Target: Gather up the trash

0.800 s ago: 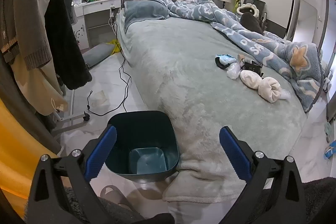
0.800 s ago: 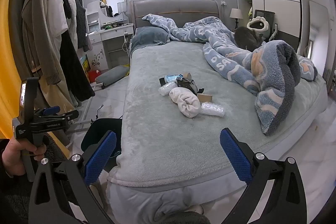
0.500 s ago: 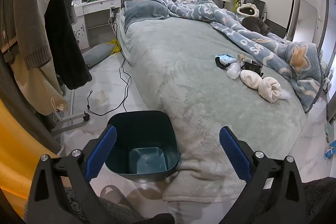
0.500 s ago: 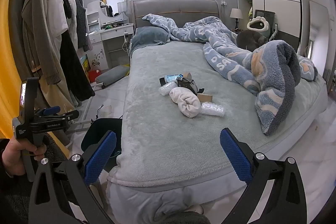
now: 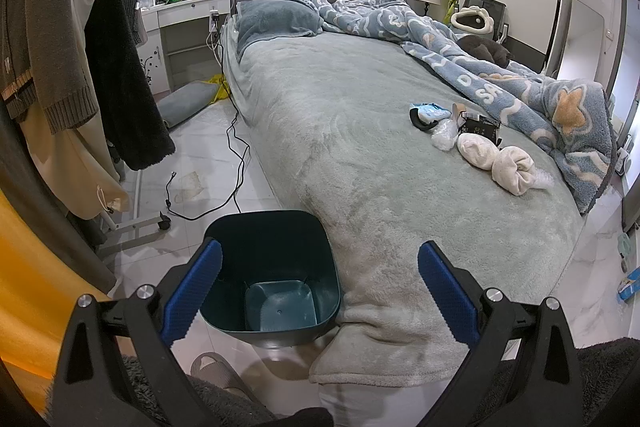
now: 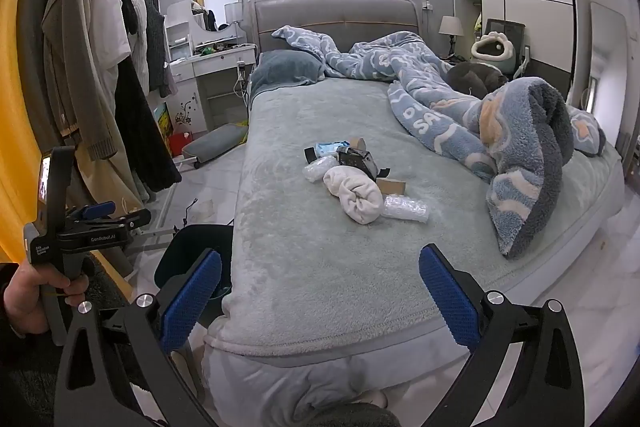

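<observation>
**Desk:** What fills the lower part of the left wrist view?

**Photographer:** The left tongs [image 5: 319, 281], jaws spread wide with nothing between them, tilted down over a dark teal bin [image 5: 272, 267]. The bin stands on the pale tiled floor [image 5: 200, 163], low and centre in the frame, hard against the foot corner of the bed [image 5: 360, 155]. It looks empty.

**Desk:** And the trash?

**Photographer:** Clustered on the grey bed cover, right of centre in that view: a crumpled clear plastic wrapper [image 5: 444, 135], a black packet [image 5: 480, 127], a blue-and-white packet [image 5: 430, 111] and a rolled cream towel [image 5: 496, 159]. From the right wrist view the same heap sits mid-frame, with another clear plastic wrapper [image 6: 404, 209] just beside the towel and a small cardboard piece [image 6: 391, 185] behind it.

**Desk:** The right tongs?

**Photographer:** Right tongs [image 6: 320, 283] also wide, holding nothing, at the bottom of the frame, well short of the heap. At far left, a hand [image 6: 24, 303] grips the other tool's handle. A blue patterned blanket [image 6: 512, 147] is bunched at the right.
</observation>
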`<action>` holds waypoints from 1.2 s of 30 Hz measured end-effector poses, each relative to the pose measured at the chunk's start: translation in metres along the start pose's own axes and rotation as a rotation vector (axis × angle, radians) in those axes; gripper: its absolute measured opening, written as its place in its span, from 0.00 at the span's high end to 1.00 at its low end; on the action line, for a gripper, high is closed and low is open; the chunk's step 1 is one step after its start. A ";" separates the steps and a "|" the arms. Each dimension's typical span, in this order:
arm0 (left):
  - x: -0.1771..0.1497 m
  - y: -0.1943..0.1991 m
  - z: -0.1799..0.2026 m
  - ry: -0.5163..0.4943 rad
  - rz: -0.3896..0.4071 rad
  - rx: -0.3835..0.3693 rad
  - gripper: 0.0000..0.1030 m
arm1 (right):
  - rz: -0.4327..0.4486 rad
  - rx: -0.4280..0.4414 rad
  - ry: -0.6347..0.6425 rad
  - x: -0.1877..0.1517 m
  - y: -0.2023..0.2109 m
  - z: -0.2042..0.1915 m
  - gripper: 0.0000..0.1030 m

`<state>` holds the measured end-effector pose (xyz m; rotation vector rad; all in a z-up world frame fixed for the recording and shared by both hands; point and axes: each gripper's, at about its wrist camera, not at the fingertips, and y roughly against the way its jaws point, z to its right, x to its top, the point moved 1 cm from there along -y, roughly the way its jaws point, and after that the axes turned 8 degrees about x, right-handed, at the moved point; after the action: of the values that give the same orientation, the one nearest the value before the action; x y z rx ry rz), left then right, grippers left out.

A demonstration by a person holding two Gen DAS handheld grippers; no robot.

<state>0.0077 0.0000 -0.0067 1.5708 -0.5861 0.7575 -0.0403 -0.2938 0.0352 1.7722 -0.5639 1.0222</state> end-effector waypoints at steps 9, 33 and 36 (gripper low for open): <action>0.000 0.000 0.000 0.000 -0.001 0.000 0.03 | -0.001 0.000 0.000 0.000 0.000 0.000 0.03; 0.000 0.000 0.000 0.000 -0.004 -0.001 0.03 | -0.006 0.004 -0.003 0.002 0.001 0.002 0.03; 0.000 0.000 0.000 -0.001 -0.005 -0.001 0.03 | -0.005 0.004 -0.005 0.003 0.002 0.005 0.03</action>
<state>0.0076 0.0000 -0.0069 1.5711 -0.5829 0.7530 -0.0381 -0.2986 0.0377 1.7795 -0.5602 1.0164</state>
